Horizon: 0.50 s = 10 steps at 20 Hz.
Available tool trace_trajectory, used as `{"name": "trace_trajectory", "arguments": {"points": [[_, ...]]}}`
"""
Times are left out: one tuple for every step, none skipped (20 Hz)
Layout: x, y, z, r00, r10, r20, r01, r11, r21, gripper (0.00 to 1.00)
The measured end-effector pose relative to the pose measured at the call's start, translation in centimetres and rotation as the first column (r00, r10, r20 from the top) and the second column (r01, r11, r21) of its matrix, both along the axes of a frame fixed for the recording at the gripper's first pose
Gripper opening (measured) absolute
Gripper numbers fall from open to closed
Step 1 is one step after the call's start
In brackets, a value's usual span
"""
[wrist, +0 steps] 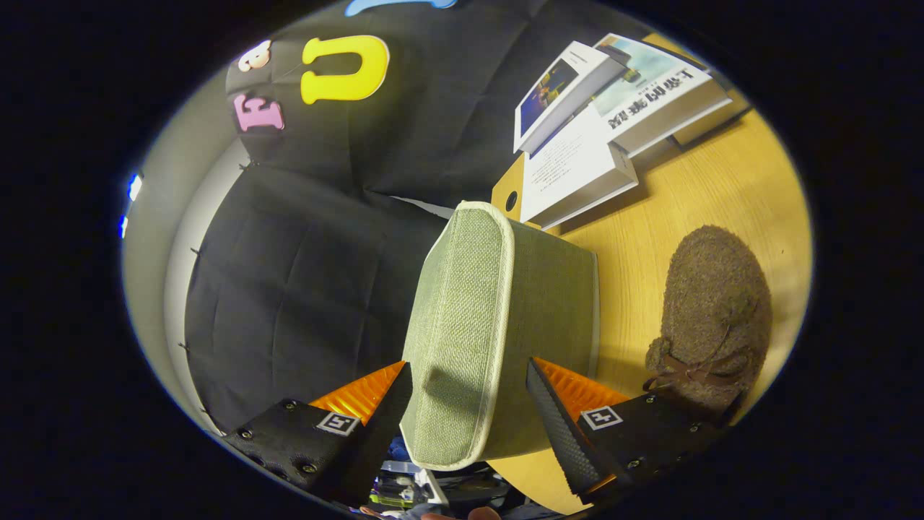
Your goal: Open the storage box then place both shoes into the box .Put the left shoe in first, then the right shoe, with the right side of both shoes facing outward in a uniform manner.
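The box (498, 318), green fabric with pale piping, stands on the table (693, 209) with its lid closed. The gripper (469, 390) spreads wide, a finger on each side of the box (contact unclear). A brown shoe (711, 318) lies beside the box; books (613, 123) beyond it.

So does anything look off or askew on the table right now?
Nothing damaged or spilled. The books lie in a loose, uneven pile beyond the green storage box. The gripper stands open around the box's lid end; one brown shoe lies beside it.
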State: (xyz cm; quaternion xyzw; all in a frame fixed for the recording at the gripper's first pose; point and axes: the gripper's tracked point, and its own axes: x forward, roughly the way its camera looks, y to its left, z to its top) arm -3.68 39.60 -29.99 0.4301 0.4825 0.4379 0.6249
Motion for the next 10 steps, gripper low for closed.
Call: {"name": "trace_trajectory", "arguments": {"points": [[0.1, 0.1, -0.1, 1.000, 0.005, -0.008, -0.005, 1.000, 0.010, 0.95], [-0.1, 0.3, 0.0, 1.000, 0.012, -0.015, -0.012, 1.000, 0.015, 0.95], [-0.1, 0.4, -0.1, 0.999, 0.022, -0.024, -0.022, 1.000, 0.008, 0.95], [-0.3, 0.3, -0.1, 0.999, 0.033, -0.033, -0.032, 0.999, 0.004, 0.95], [-0.3, 0.5, 0.4, 0.999, 0.036, -0.034, -0.035, 0.999, 0.025, 0.84], [-0.2, 0.4, 0.9, 0.999, 0.033, -0.023, -0.032, 0.999, 0.030, 0.81], [-0.1, 0.3, 1.2, 0.999, 0.036, -0.006, -0.036, 0.999, 0.033, 0.67], [0.0, 0.4, 1.6, 0.999, 0.032, 0.008, -0.032, 0.999, 0.037, 0.65], [0.3, 1.1, 1.5, 1.000, 0.010, -0.001, -0.010, 0.999, 0.038, 0.55], [0.4, -0.1, 2.3, 1.000, 0.008, -0.027, -0.007, 0.999, 0.052, 0.44]]}}
